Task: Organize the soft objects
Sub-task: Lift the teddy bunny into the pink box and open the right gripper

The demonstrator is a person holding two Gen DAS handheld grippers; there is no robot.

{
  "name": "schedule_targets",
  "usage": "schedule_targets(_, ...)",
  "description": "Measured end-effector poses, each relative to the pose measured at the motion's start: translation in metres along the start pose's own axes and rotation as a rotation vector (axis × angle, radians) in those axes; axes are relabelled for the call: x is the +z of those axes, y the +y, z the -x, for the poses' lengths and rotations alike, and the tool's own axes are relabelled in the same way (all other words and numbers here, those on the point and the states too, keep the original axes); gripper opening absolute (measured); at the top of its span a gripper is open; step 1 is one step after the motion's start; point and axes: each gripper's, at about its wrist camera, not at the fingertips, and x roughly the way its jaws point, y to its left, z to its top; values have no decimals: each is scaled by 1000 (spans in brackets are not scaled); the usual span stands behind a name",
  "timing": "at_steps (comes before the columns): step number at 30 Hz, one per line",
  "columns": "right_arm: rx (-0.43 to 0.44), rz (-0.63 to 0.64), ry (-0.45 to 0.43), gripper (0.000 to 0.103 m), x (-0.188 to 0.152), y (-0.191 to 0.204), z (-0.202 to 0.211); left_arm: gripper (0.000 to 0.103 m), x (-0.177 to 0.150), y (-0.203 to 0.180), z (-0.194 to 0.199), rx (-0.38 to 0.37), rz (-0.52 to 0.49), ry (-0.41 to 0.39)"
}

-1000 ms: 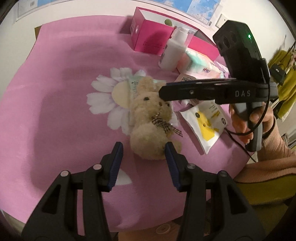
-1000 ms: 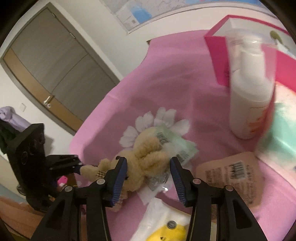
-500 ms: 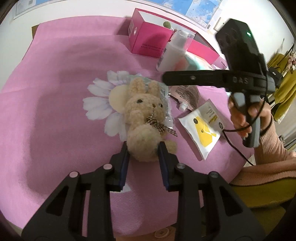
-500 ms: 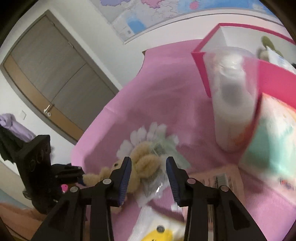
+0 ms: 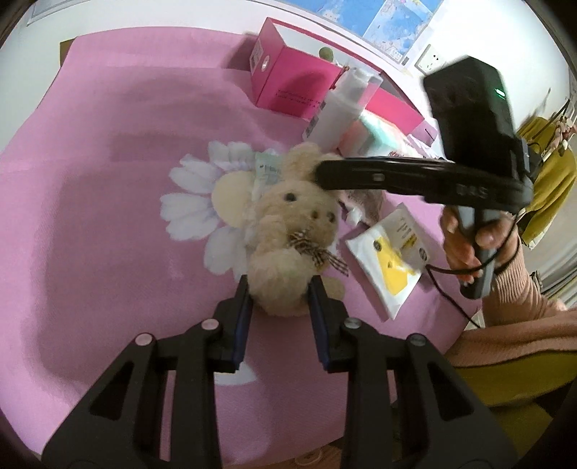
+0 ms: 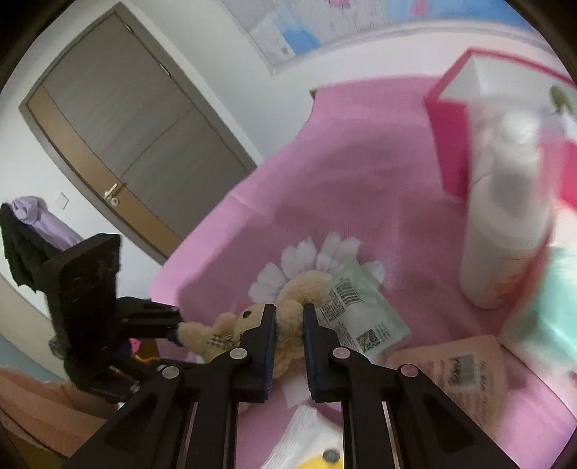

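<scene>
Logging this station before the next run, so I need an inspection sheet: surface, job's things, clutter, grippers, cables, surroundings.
Surface: pink cloth with a daisy print.
Job's things: plush bunny lying on the daisy, partly over a green sachet.
Clutter: pink box, white pump bottle, yellow-printed packet, tan sachet.
Grippers: left gripper shut on the bunny's lower body; right gripper has just been closing, pinching the bunny's ear.
Cables: black cord hanging from the right handle.
Surroundings: door, wall map.

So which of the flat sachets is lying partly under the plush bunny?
The pale green sachet, tucked beneath the plush bunny; the yellow-and-white sachet and the pink sachet lie clear.
</scene>
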Motion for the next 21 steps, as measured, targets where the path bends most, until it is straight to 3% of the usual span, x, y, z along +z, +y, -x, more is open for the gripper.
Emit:
schedule_targets(4, -28, -1, -117, 13, 7, 6, 48, 32, 24, -20, 8, -15, -56, -46)
schedule_targets(9, -69, 30, -267, 13, 29, 16, 105, 32, 81, -50, 25, -22, -161, -143)
schedule_targets(13, -124, 26, -373, 13, 55, 10, 137, 32, 131, -72, 28, 26, -256, -208)
schedule_targets(21, -199, -70, -433, 13, 90, -44, 153, 32, 214, -87, -21, 106, -315, -161)
